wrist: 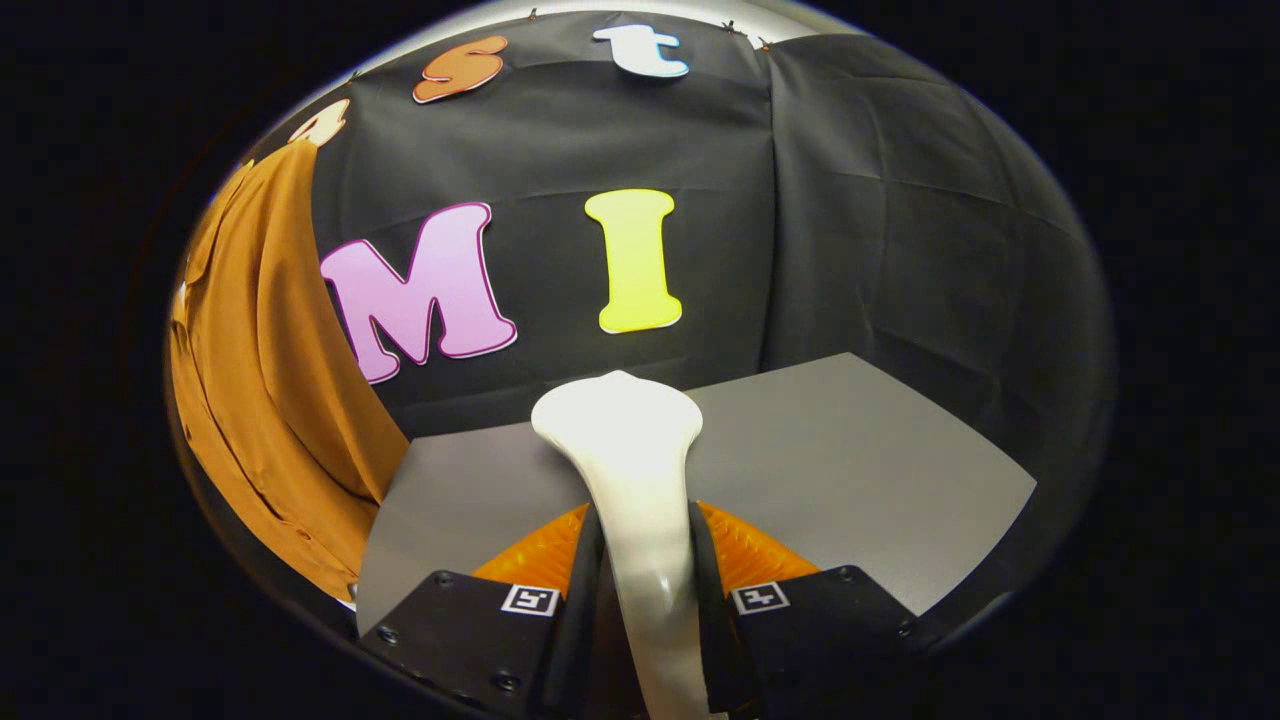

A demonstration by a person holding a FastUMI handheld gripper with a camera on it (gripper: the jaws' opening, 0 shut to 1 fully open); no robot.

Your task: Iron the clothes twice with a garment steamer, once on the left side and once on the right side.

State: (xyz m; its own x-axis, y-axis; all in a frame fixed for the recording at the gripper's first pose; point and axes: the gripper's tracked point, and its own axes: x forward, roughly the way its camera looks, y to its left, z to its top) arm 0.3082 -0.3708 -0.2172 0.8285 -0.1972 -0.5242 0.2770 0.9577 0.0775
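My gripper (645,560) is shut on the handle of a white garment steamer (625,440). Both black fingers (580,590) press on its narrow neck from either side. The steamer's wide head stands up beyond the fingertips, over the grey table (850,460). An orange-brown garment (270,400) hangs at the left, off to the side of the steamer and apart from it. Its folds drop down past the table's left edge.
The grey table spreads ahead and to the right of the fingers, with its right corner far out. Black cloth walls the booth behind it and on the right.
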